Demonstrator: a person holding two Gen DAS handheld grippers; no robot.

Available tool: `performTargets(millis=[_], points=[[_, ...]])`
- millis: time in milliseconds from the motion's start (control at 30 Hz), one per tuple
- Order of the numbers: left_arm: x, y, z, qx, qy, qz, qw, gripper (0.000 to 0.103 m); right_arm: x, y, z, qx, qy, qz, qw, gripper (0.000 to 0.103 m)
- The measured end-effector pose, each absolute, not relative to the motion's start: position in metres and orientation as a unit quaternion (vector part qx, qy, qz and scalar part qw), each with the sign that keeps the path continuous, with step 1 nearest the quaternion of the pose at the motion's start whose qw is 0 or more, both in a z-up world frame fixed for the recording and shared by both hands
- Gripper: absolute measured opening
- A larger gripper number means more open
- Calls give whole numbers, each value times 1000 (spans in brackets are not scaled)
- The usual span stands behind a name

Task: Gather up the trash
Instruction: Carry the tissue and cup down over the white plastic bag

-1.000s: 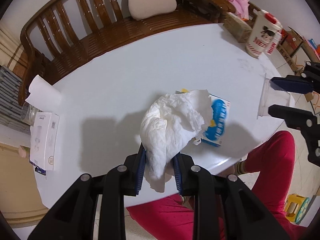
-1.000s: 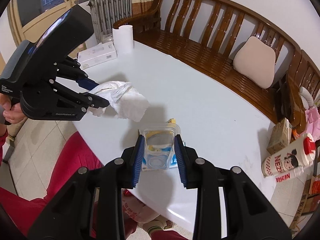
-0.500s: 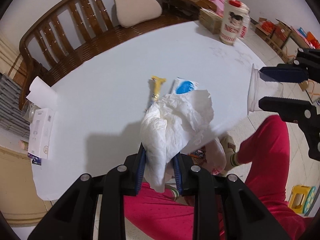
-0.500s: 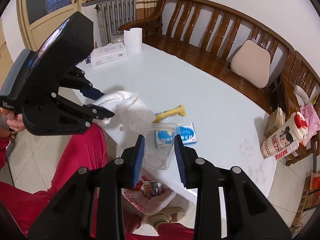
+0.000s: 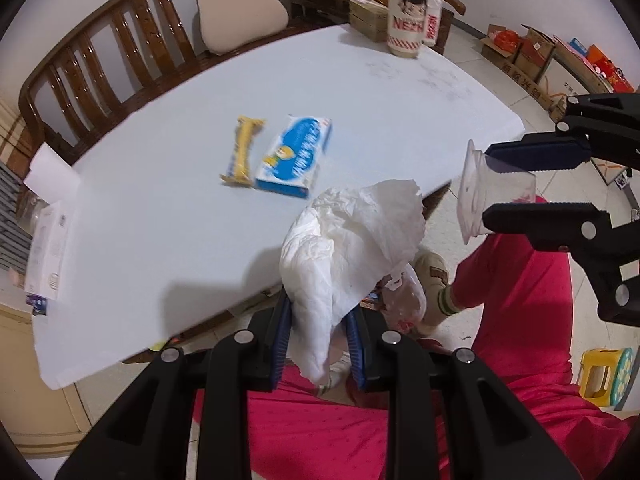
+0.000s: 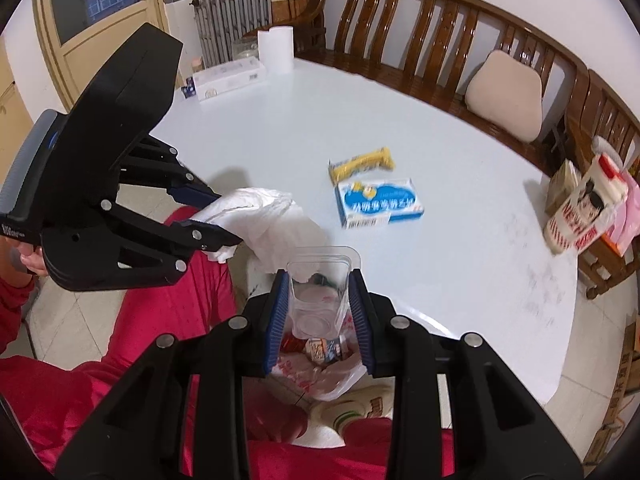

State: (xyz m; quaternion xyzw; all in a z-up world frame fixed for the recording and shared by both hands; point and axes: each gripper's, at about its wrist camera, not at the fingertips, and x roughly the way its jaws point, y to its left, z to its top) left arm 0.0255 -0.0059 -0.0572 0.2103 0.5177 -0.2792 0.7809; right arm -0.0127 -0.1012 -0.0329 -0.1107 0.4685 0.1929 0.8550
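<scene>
Trash bag of thin translucent plastic [image 6: 320,372] gaping on the floor, directly beneath right gripper [image 6: 320,312], pinching a clear plastic cup [image 6: 318,292], mouth away from the lens. Just beside, left gripper [image 5: 320,336] clamped on crumpled white tissue [image 5: 352,248]. Farther off on the pale table [image 5: 180,208]: yellow wrapper [image 5: 242,150], blue-white box [image 5: 296,156], touching.

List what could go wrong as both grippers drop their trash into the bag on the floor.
1. The plastic bag has a small, slumped opening; the loose crumpled tissue in the left gripper is off to one side and could land on the floor.
2. The right gripper squeezes the thin clear plastic cup, which may crack or cling on release.
3. The two grippers are close together and could collide.
</scene>
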Motion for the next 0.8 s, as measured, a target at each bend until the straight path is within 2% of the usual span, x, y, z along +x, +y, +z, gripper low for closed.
performTargets(millis=[367, 800], points=[[1, -16, -118, 207, 543, -296, 758, 25, -29, -105, -80, -102, 495, 182, 843, 31], [9, -17, -207, 190, 597, -282, 727, 25, -29, -114, -162, -81, 537, 167, 823, 31]])
